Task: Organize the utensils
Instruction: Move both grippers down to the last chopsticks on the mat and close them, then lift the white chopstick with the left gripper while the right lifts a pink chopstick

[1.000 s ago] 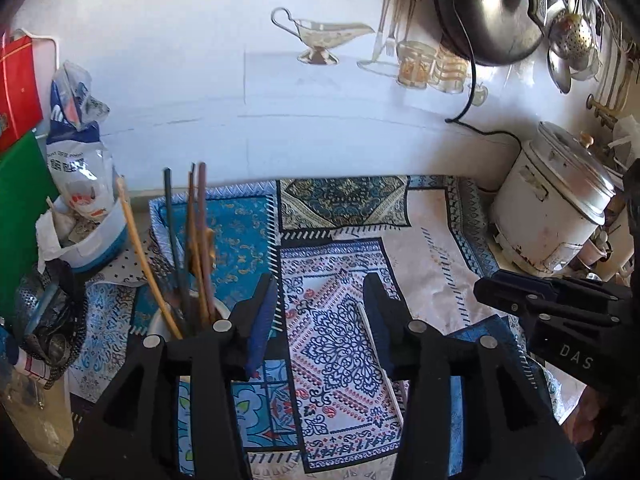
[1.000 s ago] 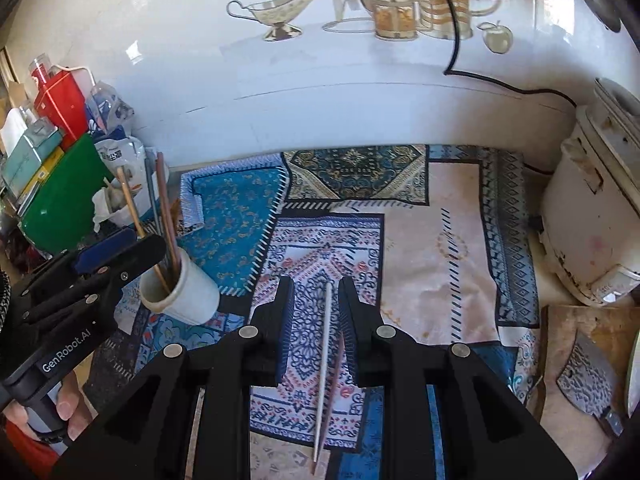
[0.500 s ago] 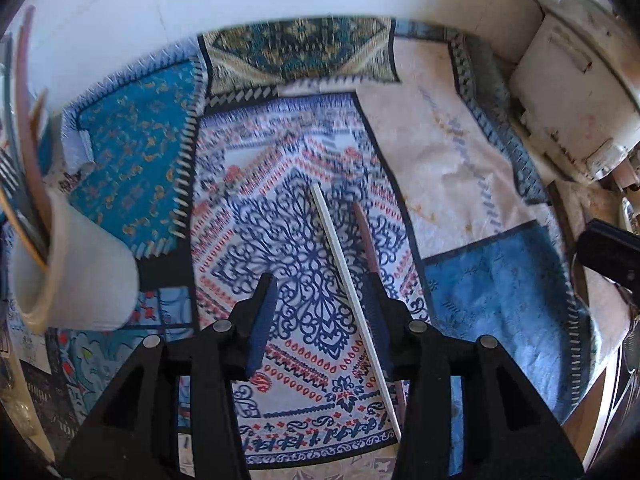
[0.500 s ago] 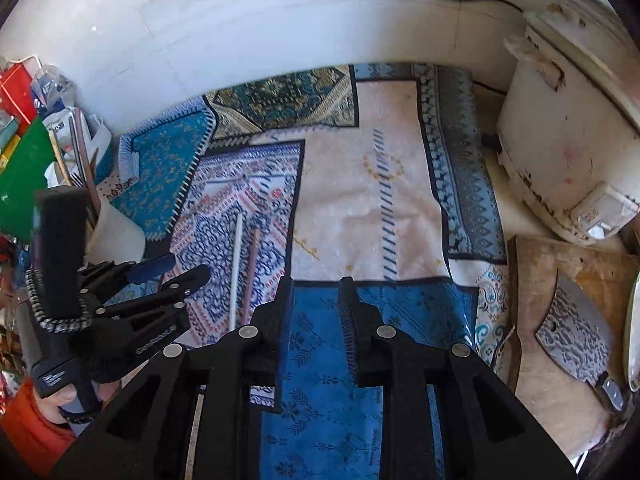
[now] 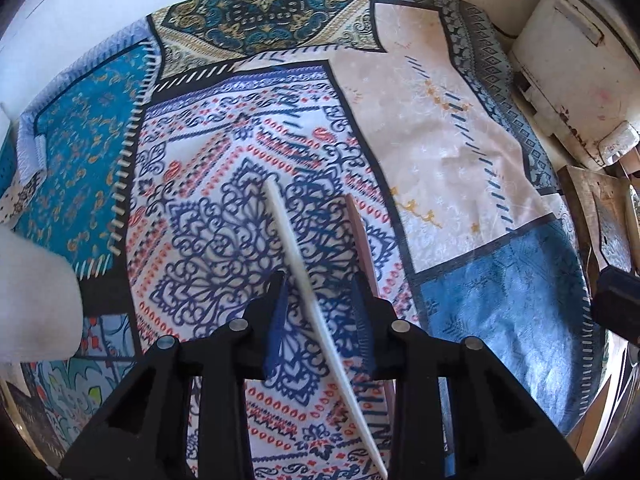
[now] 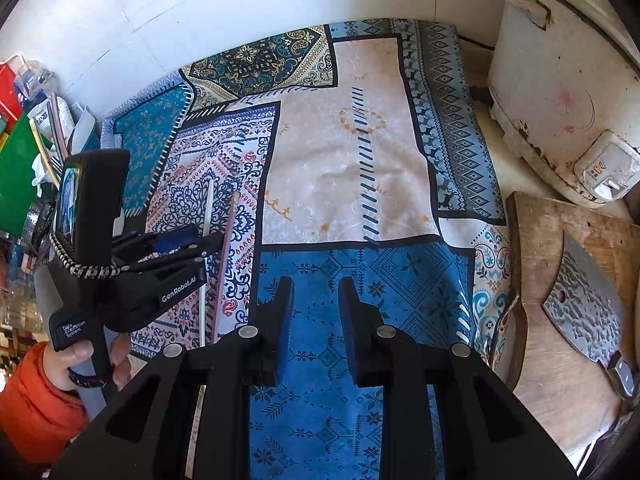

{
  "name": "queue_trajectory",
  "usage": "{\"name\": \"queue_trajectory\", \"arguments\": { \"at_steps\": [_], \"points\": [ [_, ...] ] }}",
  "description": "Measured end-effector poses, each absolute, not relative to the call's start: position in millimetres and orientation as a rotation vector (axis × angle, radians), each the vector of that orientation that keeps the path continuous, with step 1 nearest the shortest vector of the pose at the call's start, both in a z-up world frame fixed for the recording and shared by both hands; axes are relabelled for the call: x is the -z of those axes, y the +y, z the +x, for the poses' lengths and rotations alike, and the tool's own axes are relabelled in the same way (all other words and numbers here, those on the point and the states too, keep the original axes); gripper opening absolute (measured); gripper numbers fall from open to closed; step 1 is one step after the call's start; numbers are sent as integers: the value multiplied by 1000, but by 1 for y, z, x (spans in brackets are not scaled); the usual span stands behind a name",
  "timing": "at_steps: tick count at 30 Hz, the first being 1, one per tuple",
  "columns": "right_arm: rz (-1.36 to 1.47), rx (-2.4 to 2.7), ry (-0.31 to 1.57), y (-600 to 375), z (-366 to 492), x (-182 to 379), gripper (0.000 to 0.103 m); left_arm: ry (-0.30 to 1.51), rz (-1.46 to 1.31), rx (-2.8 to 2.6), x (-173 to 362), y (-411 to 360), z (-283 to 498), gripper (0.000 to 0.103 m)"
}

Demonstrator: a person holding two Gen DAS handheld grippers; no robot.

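While my left gripper (image 5: 320, 320) points steeply down at the patterned cloth (image 5: 440, 128), its jaws have just been closing, and the white chopstick (image 5: 292, 248) lies slanted between the blue pads (image 5: 276, 328); I see a gap on either side of it, so the pads do not press on it and the jaws stand partly open around it. A reddish-brown chopstick (image 5: 358, 224) lies just beside the white one, outside the gripper's right finger and partly hidden behind it. Both sticks rest flat on the blue-and-red scrollwork panel of the cloth. At the left edge of this view a white cup (image 5: 36, 296) bulges in, blurred. From my right wrist camera, I see the left gripper (image 6: 200, 240) from the side, held by a hand (image 6: 80, 364) in an orange sleeve (image 6: 28, 404), its fingers low over the white chopstick (image 6: 209, 204), with the brown chopstick (image 6: 229, 240) lying alongside. My right gripper (image 6: 316, 312) hangs over the deep-blue panel of the cloth, well apart from both sticks, its jaws narrowly parted with nothing between them. Farther right sits a worn white rice cooker (image 6: 560, 92), and below it a wooden cutting board (image 6: 552, 320) carrying a cleaver (image 6: 584, 304). More chopsticks (image 6: 56, 128) stand by the wall at far left.
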State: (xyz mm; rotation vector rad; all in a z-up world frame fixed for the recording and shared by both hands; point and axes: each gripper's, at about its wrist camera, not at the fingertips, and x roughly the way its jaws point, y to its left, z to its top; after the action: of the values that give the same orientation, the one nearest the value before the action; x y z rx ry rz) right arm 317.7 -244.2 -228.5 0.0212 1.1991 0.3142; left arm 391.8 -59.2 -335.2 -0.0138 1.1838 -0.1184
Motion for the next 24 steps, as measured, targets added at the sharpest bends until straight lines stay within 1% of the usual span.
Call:
{"name": "queue_trajectory", "arguments": {
  "at_steps": [3, 5, 6, 7, 9, 10, 13, 19, 24],
  "points": [
    [23, -315, 1200, -244, 319, 229, 21, 1179, 6, 134, 336, -65, 398, 29],
    [26, -314, 1200, -243, 320, 229, 21, 1173, 7, 141, 336, -67, 401, 26],
    [30, -315, 1201, -243, 320, 229, 21, 1173, 1, 147, 337, -68, 403, 23],
    [32, -315, 1202, -243, 320, 230, 21, 1174, -6, 156, 337, -69, 404, 17],
    [34, -313, 1204, -241, 321, 231, 21, 1181, -28, 182, 338, -71, 408, 9],
    [35, -312, 1209, -241, 321, 232, 21, 1182, -30, 186, 338, -71, 408, 8],
    [42, -318, 1228, -237, 323, 239, 21, 1181, -36, 194, 339, -69, 405, 5],
    [41, -357, 1269, -217, 326, 252, 21, 1210, -83, 196, 336, -52, 395, 5],
    [46, -401, 1298, -194, 331, 264, 21, 1155, -146, 172, 313, -26, 381, 5]
  ]
}}
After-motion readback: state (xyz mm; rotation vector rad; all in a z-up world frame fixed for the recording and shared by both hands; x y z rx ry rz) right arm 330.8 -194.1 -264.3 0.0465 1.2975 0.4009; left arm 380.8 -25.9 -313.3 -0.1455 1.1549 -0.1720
